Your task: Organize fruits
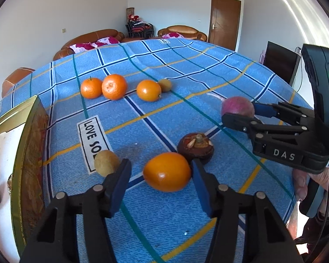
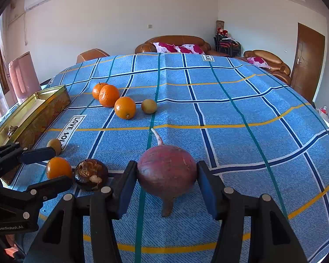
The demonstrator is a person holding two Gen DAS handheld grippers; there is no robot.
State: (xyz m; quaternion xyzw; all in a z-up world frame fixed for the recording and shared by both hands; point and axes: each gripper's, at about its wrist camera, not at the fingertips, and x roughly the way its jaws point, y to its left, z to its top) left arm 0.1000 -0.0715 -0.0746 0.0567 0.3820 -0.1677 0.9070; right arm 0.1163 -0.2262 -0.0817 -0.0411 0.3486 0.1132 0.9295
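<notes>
An orange (image 1: 166, 172) lies on the blue checked tablecloth (image 1: 186, 70) between the blue pads of my left gripper (image 1: 160, 164). The right pad is at the orange's side and a gap shows by the left pad, so the jaws are open. A round red radish (image 2: 166, 171) with a white root tail sits between the pads of my right gripper (image 2: 166, 166), both touching its sides. From the left wrist view the right gripper (image 1: 240, 111) clasps the radish (image 1: 238, 107) at the right. A dark mangosteen (image 1: 195, 148) lies just behind the orange.
A gold tin box (image 1: 28, 153) stands open at the left with dark fruit inside. A small tan fruit (image 1: 105, 163) touches my left finger's outside. Three oranges (image 1: 114, 87) and another tan fruit (image 1: 164, 85) lie further back. A person's hand (image 1: 304, 182) holds the right gripper.
</notes>
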